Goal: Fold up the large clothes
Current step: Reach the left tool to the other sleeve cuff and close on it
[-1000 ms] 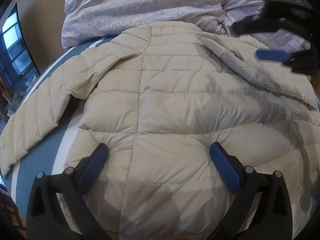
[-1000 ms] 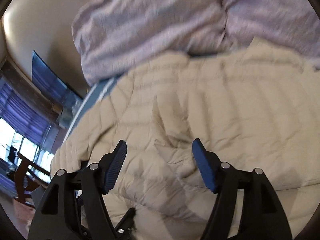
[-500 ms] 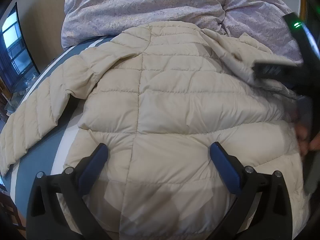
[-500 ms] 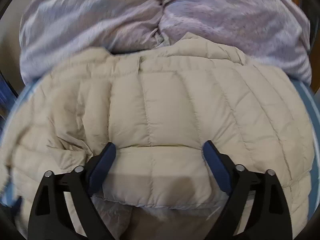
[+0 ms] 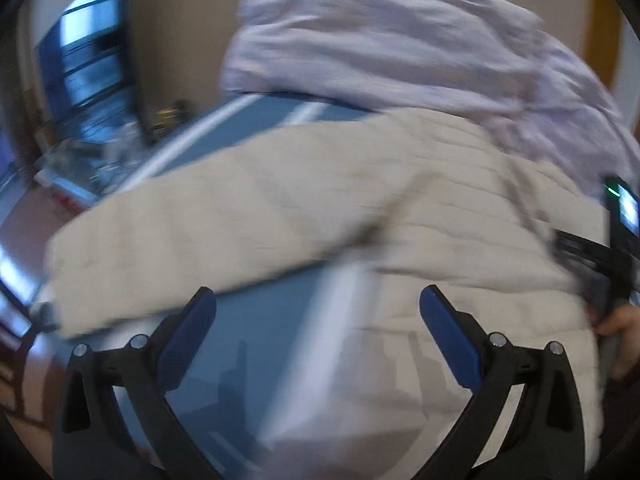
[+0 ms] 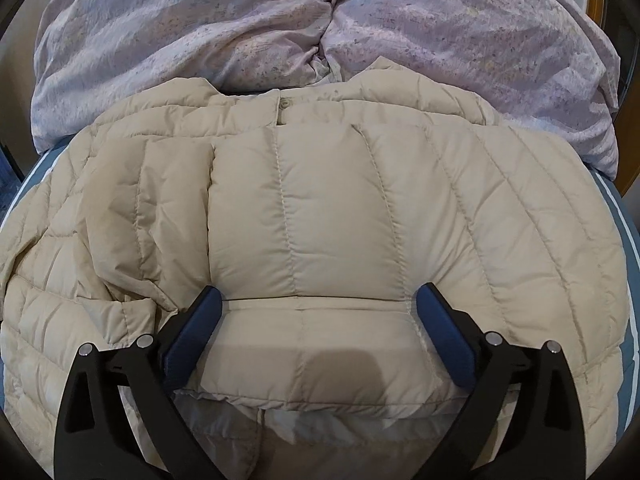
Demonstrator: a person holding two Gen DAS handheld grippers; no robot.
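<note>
My right claw [image 6: 318,336] opening, cream puffer jacket [image 6: 328,216] cuff between pads, ungripped; jacket on bed [image 5: 256,360], collar at 12. Left claw [image 5: 318,336] open, empty, view blurred.

We are looking at a home bedroom: a bed [image 6: 624,216] with a blue striped sheet is bearing a bunched lilac duvet [image 6: 440,28], and a window [image 5: 86,48] is showing beyond it.
</note>
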